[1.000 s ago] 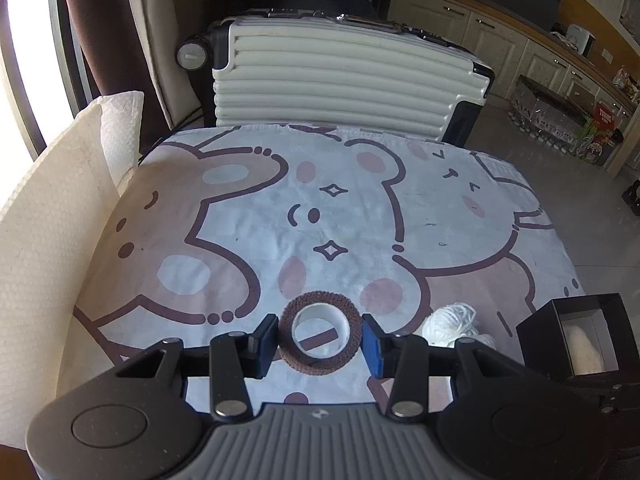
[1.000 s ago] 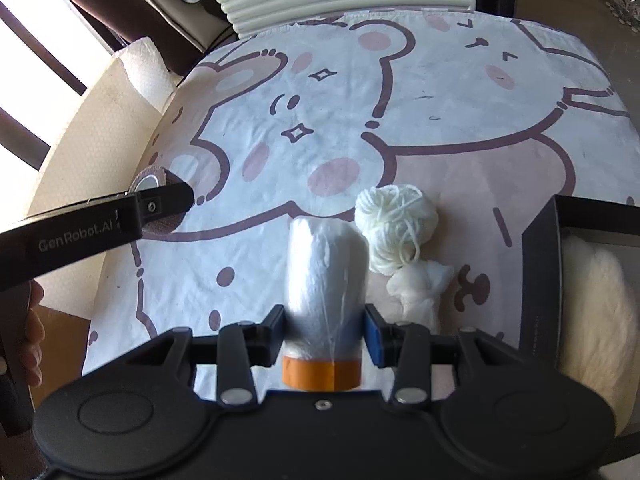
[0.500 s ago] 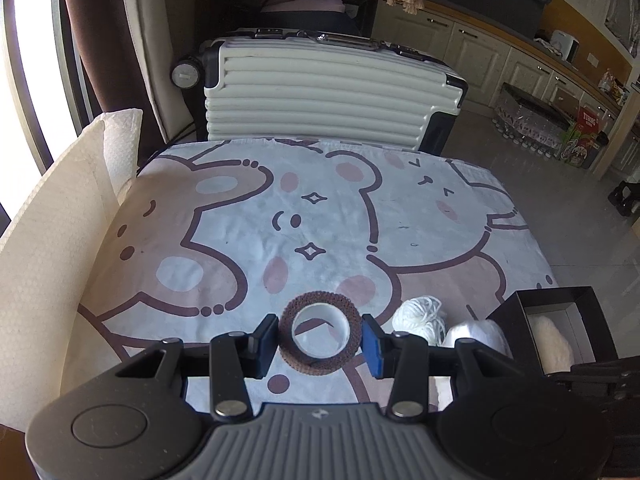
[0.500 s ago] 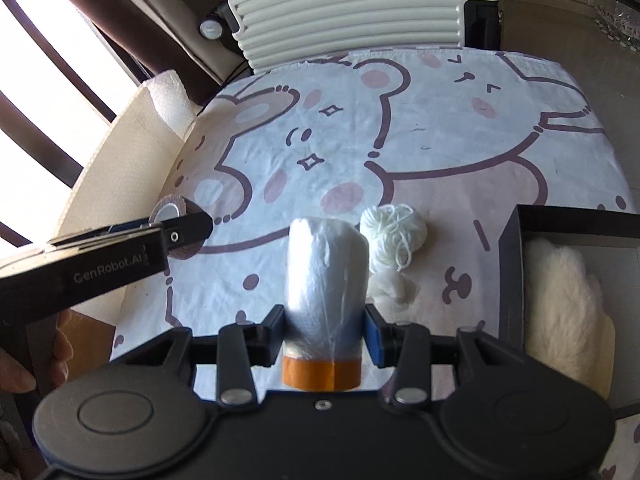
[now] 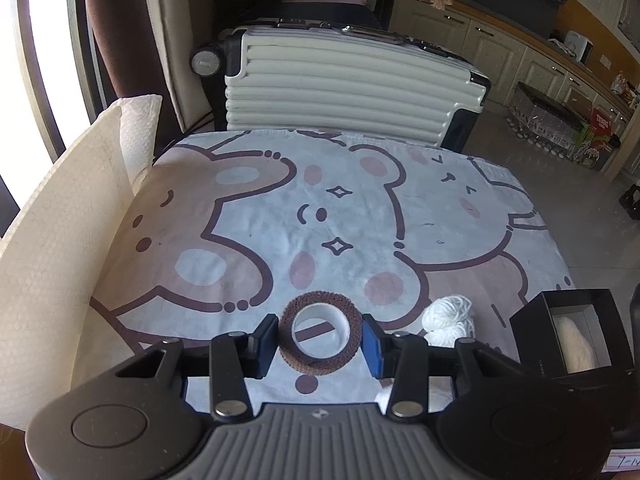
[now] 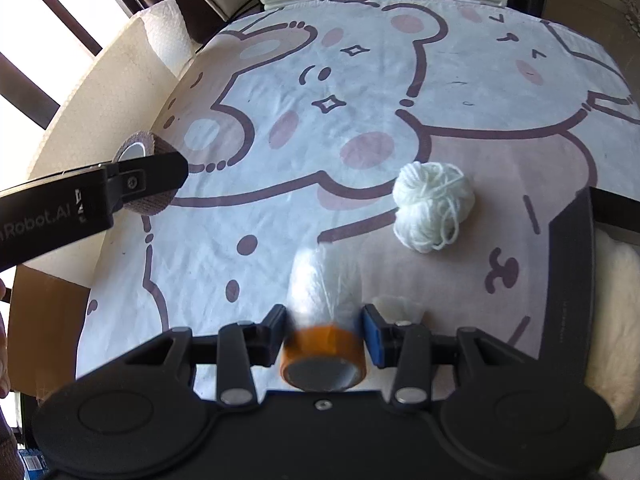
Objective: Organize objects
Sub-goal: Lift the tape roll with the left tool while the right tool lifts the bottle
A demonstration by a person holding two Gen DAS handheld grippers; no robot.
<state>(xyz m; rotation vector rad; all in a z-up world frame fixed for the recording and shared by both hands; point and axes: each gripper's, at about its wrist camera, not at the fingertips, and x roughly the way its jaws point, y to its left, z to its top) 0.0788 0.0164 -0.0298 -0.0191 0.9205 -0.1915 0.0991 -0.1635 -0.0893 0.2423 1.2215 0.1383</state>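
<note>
From the left wrist, the left gripper (image 5: 320, 340) pinches a rough brown tape roll (image 5: 319, 332) above the bear-print cloth (image 5: 248, 216), white yarn (image 5: 448, 316) and an open black box (image 5: 568, 332) to its right, while from the right wrist the right gripper (image 6: 324, 336) clamps a plastic-wrapped, orange-ended roll (image 6: 324, 300) near that fuzzy yarn ball.

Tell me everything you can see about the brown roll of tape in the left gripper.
The brown tape roll is a thick ring with a rough, textured brown outer wrap and a smooth white inner core, through which the bear-print cloth shows. The left gripper clamps it, blue pads pressing its two opposite sides. It is tilted, its hole facing up toward the camera, above the near part of the cloth. In the right wrist view it appears partly hidden behind the left gripper's black finger.
</note>
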